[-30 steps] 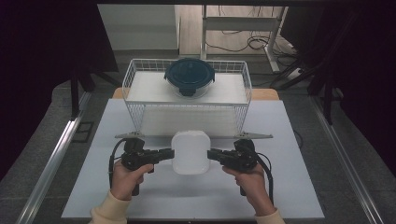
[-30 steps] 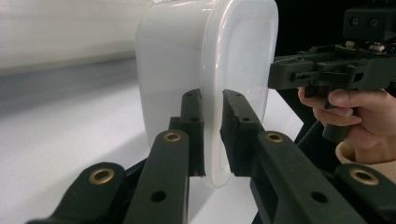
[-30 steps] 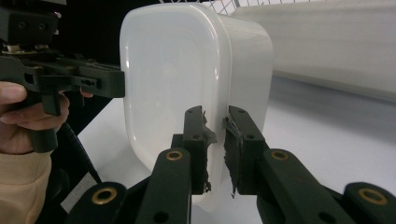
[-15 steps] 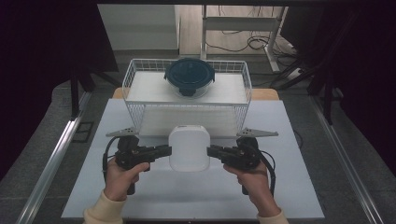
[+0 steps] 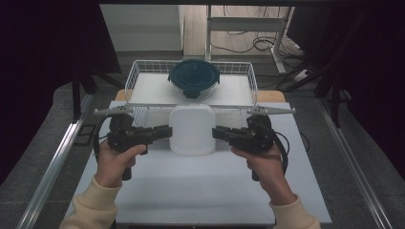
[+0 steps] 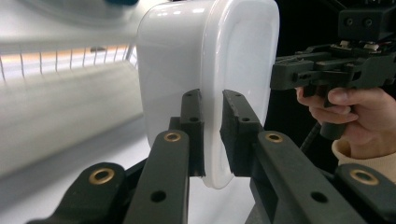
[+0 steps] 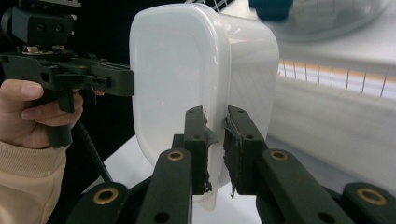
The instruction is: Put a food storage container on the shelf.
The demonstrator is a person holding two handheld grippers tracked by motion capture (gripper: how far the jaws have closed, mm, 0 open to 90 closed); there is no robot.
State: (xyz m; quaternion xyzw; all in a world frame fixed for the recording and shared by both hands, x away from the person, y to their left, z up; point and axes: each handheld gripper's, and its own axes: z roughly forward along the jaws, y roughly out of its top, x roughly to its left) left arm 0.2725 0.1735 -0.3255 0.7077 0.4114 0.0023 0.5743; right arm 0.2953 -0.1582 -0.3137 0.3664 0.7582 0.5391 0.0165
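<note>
Your left gripper (image 5: 165, 132) and right gripper (image 5: 218, 133) pinch the white tub's (image 5: 192, 129) rims, fingers nearly closed; it looks light, stiff and slippery; grip the rims squarely.

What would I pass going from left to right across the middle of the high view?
The left hand-held gripper → the white container it is clamped on → the right hand-held gripper, clamped on the opposite rim.

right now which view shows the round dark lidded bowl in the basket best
The high view: the round dark lidded bowl sits whole in the wire basket. Each gripper view catches just a blurred sliver of it at the top edge.
</note>
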